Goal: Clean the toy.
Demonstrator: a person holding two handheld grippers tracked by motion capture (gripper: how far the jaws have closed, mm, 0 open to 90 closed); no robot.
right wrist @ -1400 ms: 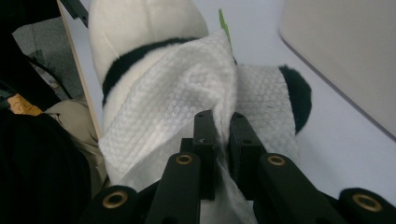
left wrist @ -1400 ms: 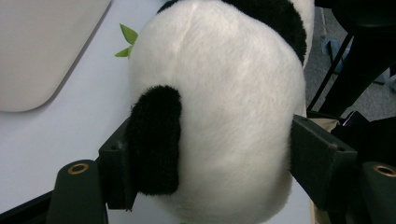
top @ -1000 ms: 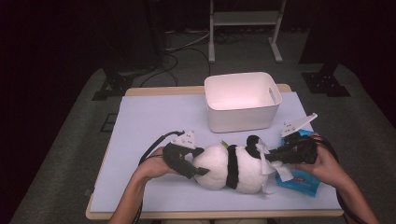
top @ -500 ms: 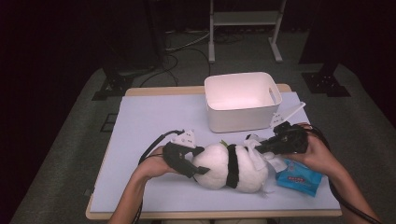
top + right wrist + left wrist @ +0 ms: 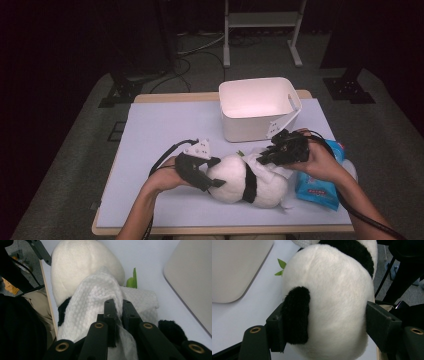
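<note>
Left side: the left gripper [image 5: 210, 172] stands with its jaws clamped on the head end of the panda plush [image 5: 250, 180], one jaw against a black ear, the other against the white fur on the far side, as the left gripper view confirms. Its position matches the earlier frames. The plush lies on its side on the table [image 5: 165, 125], toward the near edge, just in front of the white bin [image 5: 257, 107].

Centre: the right gripper [image 5: 265, 157] has moved left since a second ago, from above the blue pack to over the plush's body. Its jaws are pinched together on a white wipe [image 5: 100, 297], which drapes over the plush. A small green leaf [image 5: 132, 278] shows beside the plush.

Right side: the blue wipes pack [image 5: 320, 187] lies by the right hand [image 5: 320, 162], more exposed than before. Its label carries red and white print, too small to read.
</note>
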